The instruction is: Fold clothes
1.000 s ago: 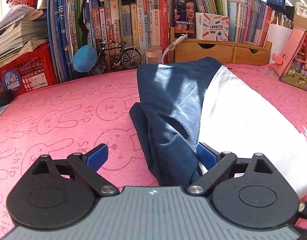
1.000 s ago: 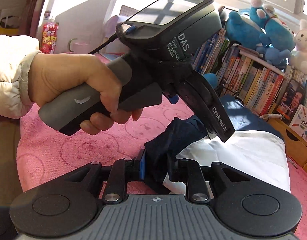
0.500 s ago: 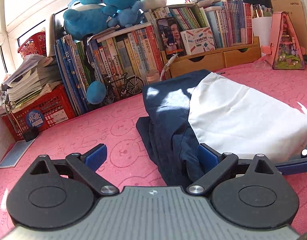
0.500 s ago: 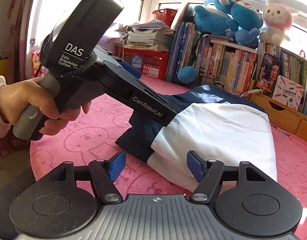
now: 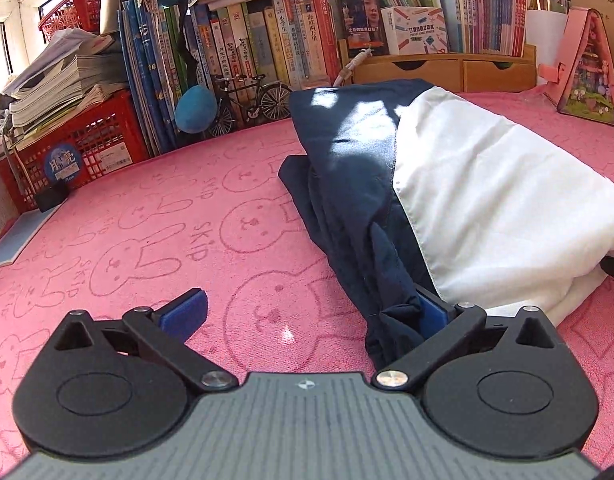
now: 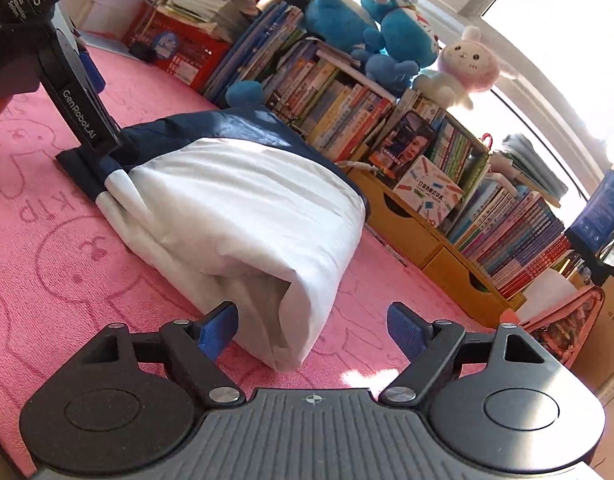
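Observation:
A folded navy and white garment (image 5: 447, 184) lies on the pink rabbit-print cloth (image 5: 147, 232). My left gripper (image 5: 307, 312) is open; its right finger touches the garment's navy near corner and its left finger is over bare cloth. In the right wrist view the garment (image 6: 243, 196) is a thick folded bundle. My right gripper (image 6: 313, 326) is open, its fingers either side of the white folded end. The left gripper's body (image 6: 83, 108) stands on the navy far corner.
Books (image 5: 267, 44), a red crate with papers (image 5: 83, 136), a model bicycle (image 5: 247, 100), wooden drawers (image 5: 447, 70) and a pink house-shaped toy (image 5: 587, 72) line the back. Plush toys (image 6: 387, 36) sit on the books.
My right gripper has let go of the garment's navy corner, opened and moved to the white end. My left gripper has stayed open by the navy edge.

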